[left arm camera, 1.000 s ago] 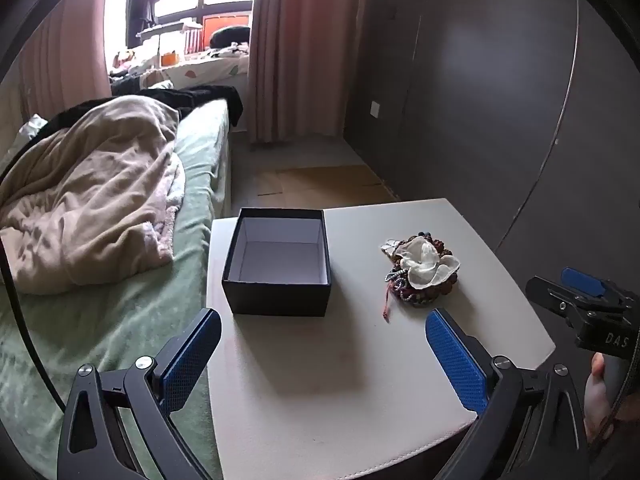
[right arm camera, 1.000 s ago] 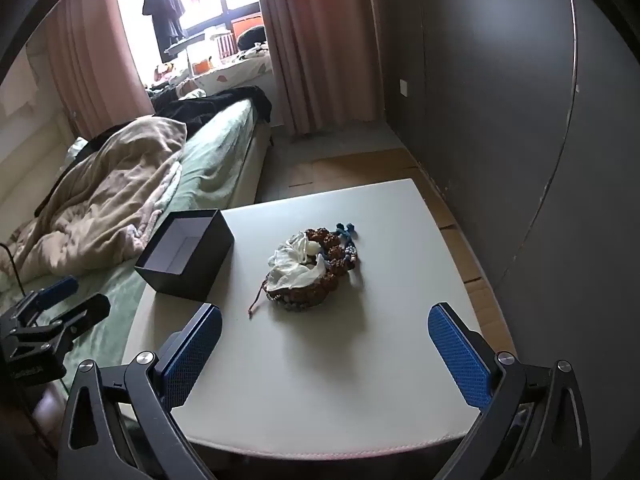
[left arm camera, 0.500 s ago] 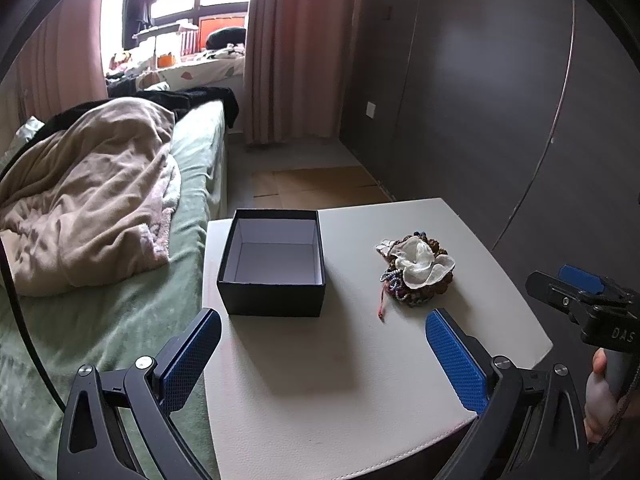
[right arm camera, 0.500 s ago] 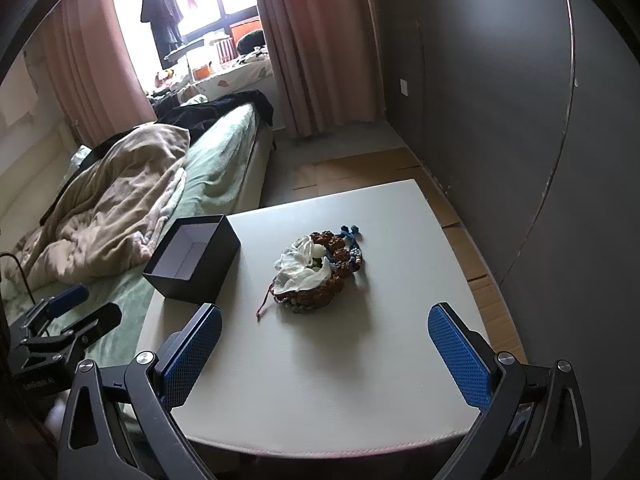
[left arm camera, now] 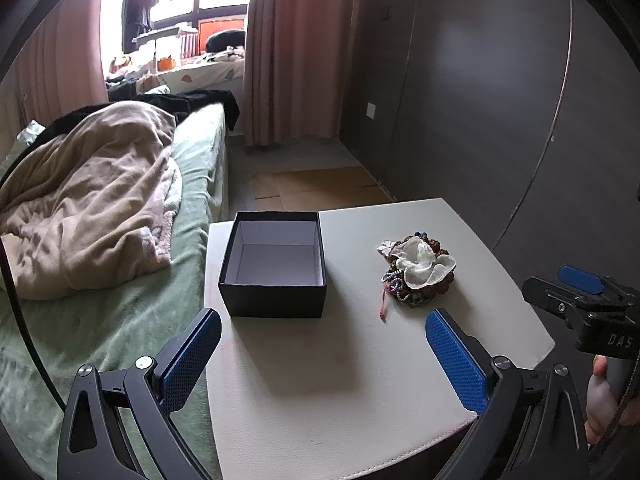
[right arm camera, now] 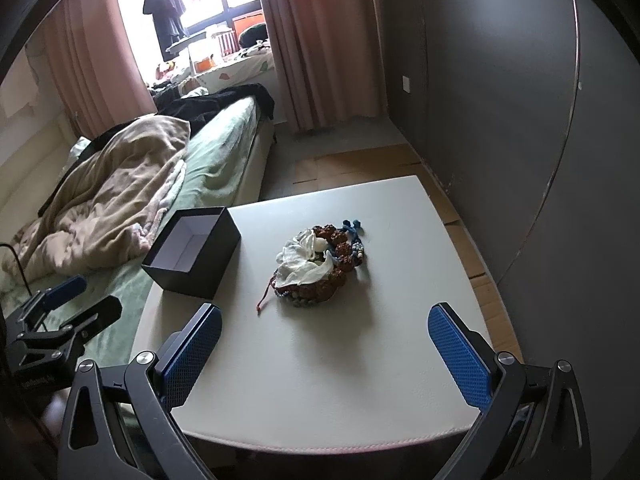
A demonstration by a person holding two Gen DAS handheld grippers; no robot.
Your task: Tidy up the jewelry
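A white table (left arm camera: 360, 380) carries an open black box (left arm camera: 274, 270) on its far left and a heap of jewelry (left arm camera: 416, 274) to the right, apart.

- Your left gripper (left arm camera: 322, 354): jaws spread wide, nothing between them, blue pads facing each other, pointing forward and slightly down.
- Your right gripper (right arm camera: 324, 350): same state, jaws fully apart and empty, same forward-down tilt.
- Left wrist view catches the right gripper off to its right, your right hand (left arm camera: 602, 398) wrapped on its handle.
- The two grippers sit side by side, well apart, neither touching anything.
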